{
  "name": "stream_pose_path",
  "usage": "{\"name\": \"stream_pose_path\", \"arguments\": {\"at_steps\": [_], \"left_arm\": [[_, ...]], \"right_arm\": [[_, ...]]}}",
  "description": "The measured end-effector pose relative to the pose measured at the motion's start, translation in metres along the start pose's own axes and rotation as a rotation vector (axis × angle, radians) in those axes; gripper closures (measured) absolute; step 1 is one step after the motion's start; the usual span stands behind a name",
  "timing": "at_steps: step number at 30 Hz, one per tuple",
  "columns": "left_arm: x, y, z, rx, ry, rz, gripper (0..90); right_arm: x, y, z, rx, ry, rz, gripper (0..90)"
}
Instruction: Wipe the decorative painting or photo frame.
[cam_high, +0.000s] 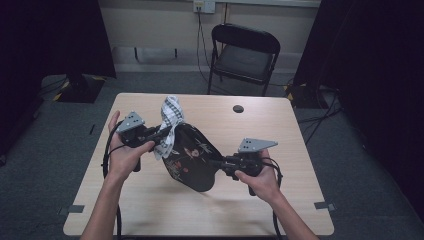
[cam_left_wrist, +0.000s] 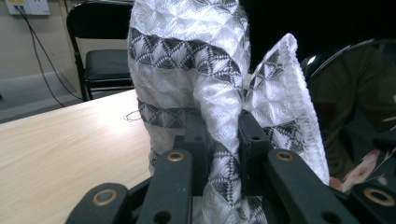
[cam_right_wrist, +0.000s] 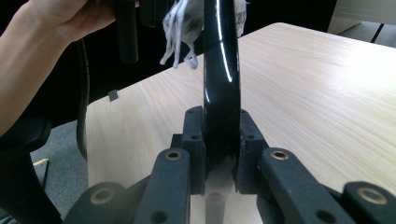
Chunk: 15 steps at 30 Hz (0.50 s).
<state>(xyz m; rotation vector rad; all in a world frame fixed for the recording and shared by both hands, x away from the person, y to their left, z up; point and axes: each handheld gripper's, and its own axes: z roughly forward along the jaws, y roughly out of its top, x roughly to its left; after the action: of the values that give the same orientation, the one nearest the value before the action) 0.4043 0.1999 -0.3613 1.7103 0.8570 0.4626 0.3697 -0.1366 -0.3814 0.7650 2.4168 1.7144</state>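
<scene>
Nearest the person, the right tool (cam_high: 223, 163) is clamped on the rim of a black plate (cam_high: 192, 157), its jaws pressed on either side of the glossy edge (cam_right_wrist: 220, 93). That grip seems meant to hold the plate up off the desk (cam_high: 280, 125), tilted on edge with its face turned toward the other hand, so it can be wiped without sliding. A little farther and to the left, the left tool (cam_high: 159, 135) is shut on a cloth (cam_high: 170, 122); in the left gripper view a twisted fold of the cloth (cam_left_wrist: 219, 154) runs between the jaws and the rest billows above them. The cloth lies against the plate's upper left rim, which suits rubbing the face while the right tool steadies it. The plate hangs over the middle of the desk, between the two hands. It is dark and shiny, with pale flower-like figures and thin lines on its face. The cloth is white with grey bands of small triangles and a fringe (cam_right_wrist: 180, 51) at one end. Beyond the desk stands a black chair (cam_high: 244, 56).
</scene>
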Motion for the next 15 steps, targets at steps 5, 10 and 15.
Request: {"name": "stream_pose_path", "arguments": {"at_steps": [5, 10, 15], "left_arm": [[0.007, -0.007, 0.002, 0.042, 0.021, -0.006, 77.8], [0.016, -0.02, -0.005, 0.099, 0.05, -0.002, 77.8], [0.024, -0.029, -0.01, 0.114, 0.025, -0.047, 77.6]], "right_arm": [[-0.001, 0.001, 0.0, 0.003, 0.002, -0.001, 78.7], [-0.001, 0.001, 0.0, 0.002, -0.004, -0.002, 78.7], [-0.001, 0.001, 0.001, 0.001, -0.005, -0.001, 78.6]]}}
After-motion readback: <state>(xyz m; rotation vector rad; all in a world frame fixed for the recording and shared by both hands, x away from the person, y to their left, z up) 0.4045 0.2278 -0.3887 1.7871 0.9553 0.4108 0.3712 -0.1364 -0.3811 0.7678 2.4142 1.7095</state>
